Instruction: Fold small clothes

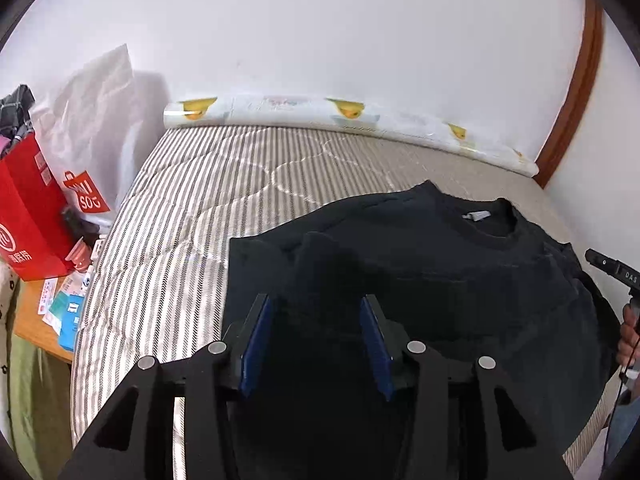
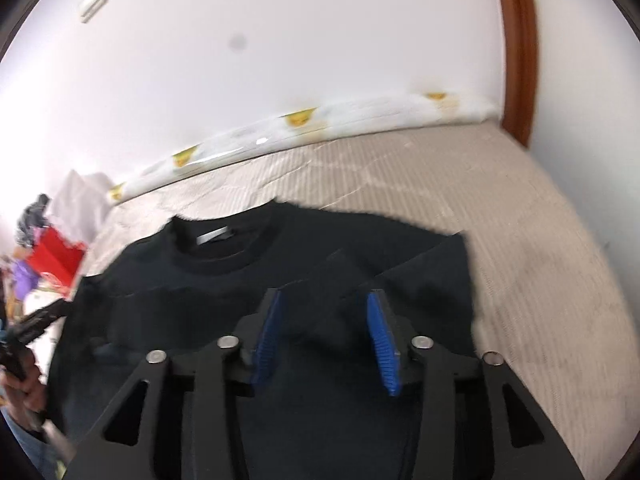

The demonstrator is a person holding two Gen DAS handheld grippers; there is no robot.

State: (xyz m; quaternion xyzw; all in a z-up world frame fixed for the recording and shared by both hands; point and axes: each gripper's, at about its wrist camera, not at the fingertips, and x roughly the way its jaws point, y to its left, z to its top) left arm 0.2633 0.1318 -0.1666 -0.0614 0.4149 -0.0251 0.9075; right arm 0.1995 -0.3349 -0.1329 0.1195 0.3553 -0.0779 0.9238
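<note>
A black sweatshirt [image 1: 440, 272] lies flat on the striped mattress [image 1: 192, 208], collar with a white label toward the wall. Both sleeves look folded in over the body. My left gripper [image 1: 316, 304] is open and empty, hovering over the shirt's left part. My right gripper [image 2: 326, 300] is open and empty over the shirt's right part [image 2: 224, 300], near the folded sleeve. The right gripper's body also shows at the right edge of the left wrist view [image 1: 612, 270]. The right wrist view is blurred.
A rolled duck-print mat [image 1: 360, 118] lies along the white wall. Left of the bed stand a red box [image 1: 28, 216], a white shopping bag [image 1: 88, 152] and small packets on a wooden stand [image 1: 40, 320]. A brown door frame [image 2: 516, 40] is at the far right.
</note>
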